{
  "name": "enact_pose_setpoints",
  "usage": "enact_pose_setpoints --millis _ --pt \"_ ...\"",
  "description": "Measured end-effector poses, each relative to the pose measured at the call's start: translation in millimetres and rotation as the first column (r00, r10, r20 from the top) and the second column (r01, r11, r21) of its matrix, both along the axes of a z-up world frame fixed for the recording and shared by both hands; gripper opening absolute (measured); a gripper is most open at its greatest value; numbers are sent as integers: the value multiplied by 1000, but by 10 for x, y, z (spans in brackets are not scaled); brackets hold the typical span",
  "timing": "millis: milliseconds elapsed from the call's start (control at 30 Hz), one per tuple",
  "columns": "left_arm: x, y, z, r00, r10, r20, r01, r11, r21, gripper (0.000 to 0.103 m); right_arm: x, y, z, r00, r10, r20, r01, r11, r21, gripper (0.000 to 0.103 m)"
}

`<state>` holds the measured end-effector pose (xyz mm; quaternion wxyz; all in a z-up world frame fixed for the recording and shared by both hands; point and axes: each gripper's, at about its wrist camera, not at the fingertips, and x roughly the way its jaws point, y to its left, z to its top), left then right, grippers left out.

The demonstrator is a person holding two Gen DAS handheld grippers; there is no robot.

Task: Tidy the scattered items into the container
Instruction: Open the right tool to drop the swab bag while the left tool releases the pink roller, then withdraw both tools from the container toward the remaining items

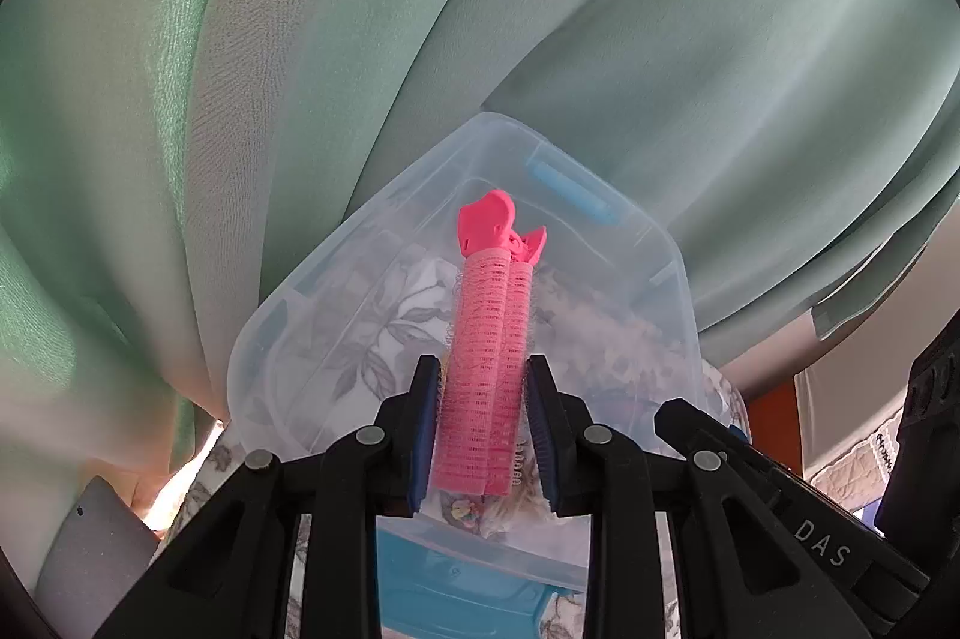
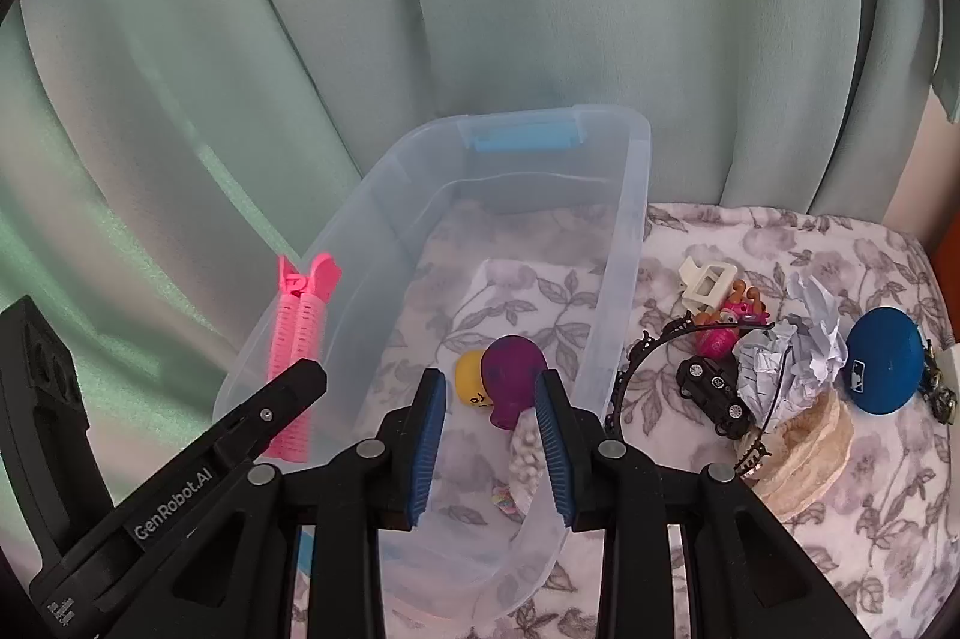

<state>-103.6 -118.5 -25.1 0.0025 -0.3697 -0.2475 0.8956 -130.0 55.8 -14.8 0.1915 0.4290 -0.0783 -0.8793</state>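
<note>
Two grippers in view, both black with blue pads. Left gripper (image 1: 483, 435): jaws narrow, pads pressed on both sides of a pink hair roller clip (image 1: 489, 339), which stands upright between them, clip end on top. In the right wrist view the same clip shows at centre left, held just outside the left wall of the clear plastic bin (image 2: 624, 243).

Right gripper (image 2: 492, 438): jaws part closed over the bin's near rim at lower centre; a pale beaded item (image 2: 527, 453) sits in the gap against the right pad, cannot tell whether it is gripped.

Inside the bin: purple octopus toy (image 2: 510, 375) touching a yellow toy (image 2: 471, 378), and a small pastel trinket (image 2: 504, 501) near the front wall. Blue latch (image 2: 522, 138) on the far rim.

Right of the bin, on the floral blanket (image 2: 870, 489): white claw clip (image 2: 705, 282), pink figure (image 2: 726, 324), black headband (image 2: 660, 351), black toy car (image 2: 714, 393), crumpled paper (image 2: 792, 345), blue cap (image 2: 885, 360), beige puff (image 2: 804, 459). Green curtain (image 2: 480, 9) fills the top of both frames.
</note>
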Motion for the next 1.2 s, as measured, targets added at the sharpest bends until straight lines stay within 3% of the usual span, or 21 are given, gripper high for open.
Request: enact_pose_setpoints --millis 333,433,667,933,1200 --pt "13 65 18 1000 -6 20 6 1000 -24 32 102 17 92 1000 2 -19 -2 1000 -13 35" --pt "41 119 63 1000 -11 17 11 999 -38 44 127 70 157 1000 -6 -29 5 1000 -18 35" --pt "124 264 224 999 -37 -14 36 997 -64 56 216 234 307 998 -19 -56 17 999 -32 36" --pt "257 534 466 996 -73 -53 67 992 -105 64 373 608 474 993 -78 -85 72 995 -75 54" --pt "382 935 695 987 -138 -86 123 979 -165 71 531 1088 633 983 -143 -115 126 982 -143 66"
